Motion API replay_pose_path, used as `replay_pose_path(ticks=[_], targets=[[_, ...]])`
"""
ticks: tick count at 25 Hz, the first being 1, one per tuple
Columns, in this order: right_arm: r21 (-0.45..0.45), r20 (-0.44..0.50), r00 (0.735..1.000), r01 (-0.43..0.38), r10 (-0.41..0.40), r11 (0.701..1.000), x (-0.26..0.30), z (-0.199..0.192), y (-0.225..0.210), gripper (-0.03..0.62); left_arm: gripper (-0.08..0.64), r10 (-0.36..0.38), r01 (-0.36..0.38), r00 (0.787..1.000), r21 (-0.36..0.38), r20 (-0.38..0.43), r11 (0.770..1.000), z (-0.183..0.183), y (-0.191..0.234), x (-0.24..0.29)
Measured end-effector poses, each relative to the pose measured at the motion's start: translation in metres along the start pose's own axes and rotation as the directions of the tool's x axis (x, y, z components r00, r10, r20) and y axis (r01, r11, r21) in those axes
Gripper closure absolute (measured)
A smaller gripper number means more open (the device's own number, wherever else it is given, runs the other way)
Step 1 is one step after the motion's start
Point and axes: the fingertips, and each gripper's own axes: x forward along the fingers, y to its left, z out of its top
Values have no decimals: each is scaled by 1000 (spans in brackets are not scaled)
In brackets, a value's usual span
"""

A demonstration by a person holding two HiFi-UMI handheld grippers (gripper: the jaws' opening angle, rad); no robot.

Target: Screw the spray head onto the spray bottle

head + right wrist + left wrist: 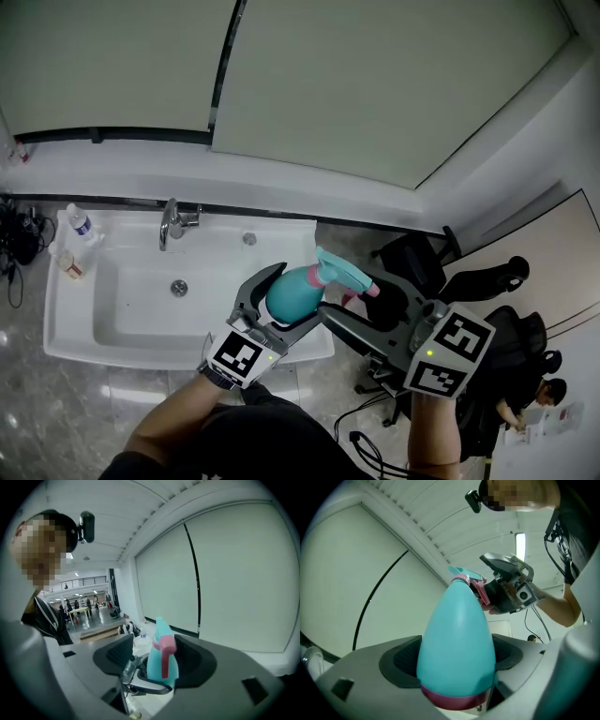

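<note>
1. The left claw (302,289) is clenched on the teal egg-shaped plastic spray bottle (457,639). Both dark pads press on the bottle's wide lower body, just above its pink base band (454,699).
2. The bottle is held in the air above the front edge of the white rectangular sink (112,323), its narrow end pointing away from the left claw, toward the right one.
3. The teal spray head with a pink trigger (345,272) sits on the bottle's neck; how far it is threaded on cannot be told.
4. The right claw (158,665) is released. Its jaws stand apart around the spray head, with a clear gap on the left-hand pad's side, while the head lies close to the other pad.
5. A chrome faucet (173,223) stands at the back rim of the sink, and a small white bottle with a blue cap (80,222) is on the sink's left corner.
</note>
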Motion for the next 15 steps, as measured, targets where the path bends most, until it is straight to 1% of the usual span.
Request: replay_pose_path(ticks=[2,3,4,6,7,8,9,10,11,12,13,14,15], targets=[[3,31,999,9,-9,1000,-12,9,-5,347,138,-25,25,1000,12,-9,1000,5,-4,0],[-4,26,999,25,-25,1000,-15,10,-7,347,138,-27,27,1000,17,-8,999,7,-5,1],[-19,16,999,37,-37,999,-17,11,-7,347,138,-27,27,1000,11,-7,1000,9,-6,1],[-72,14,999,33,-32,997,-27,13,2,347,138,-37,37,999,-29,-14,999,8,-8,1],[-106,31,999,16,-12,994,-36,15,9,347,138,-52,50,998,-54,-23,997,6,-10,0],[-139,60,998,-16,25,990,-47,18,16,347,138,-74,72,997,-80,-28,994,6,-11,-2],[-170,95,992,-67,84,983,-60,22,21,347,138,-106,102,994,-108,-24,989,7,-13,-3],[-197,129,978,-137,164,971,-74,24,24,347,138,-143,140,990,-138,-15,981,10,-15,-5],[-222,158,954,-218,255,951,-87,24,24,347,138,-186,182,983,-168,-4,969,14,-18,-7],[-241,184,923,-292,339,926,-98,24,20,347,138,-231,227,973,-195,4,954,18,-21,-10],[-252,208,891,-349,403,903,-103,23,11,347,138,-278,273,961,-220,10,936,22,-26,-13],[-257,225,865,-391,448,884,-104,23,0,347,138,-328,322,945,-245,17,915,26,-32,-16],[-256,233,842,-430,487,866,-99,22,-10,347,138,-380,372,925,-270,24,888,30,-39,-20]])
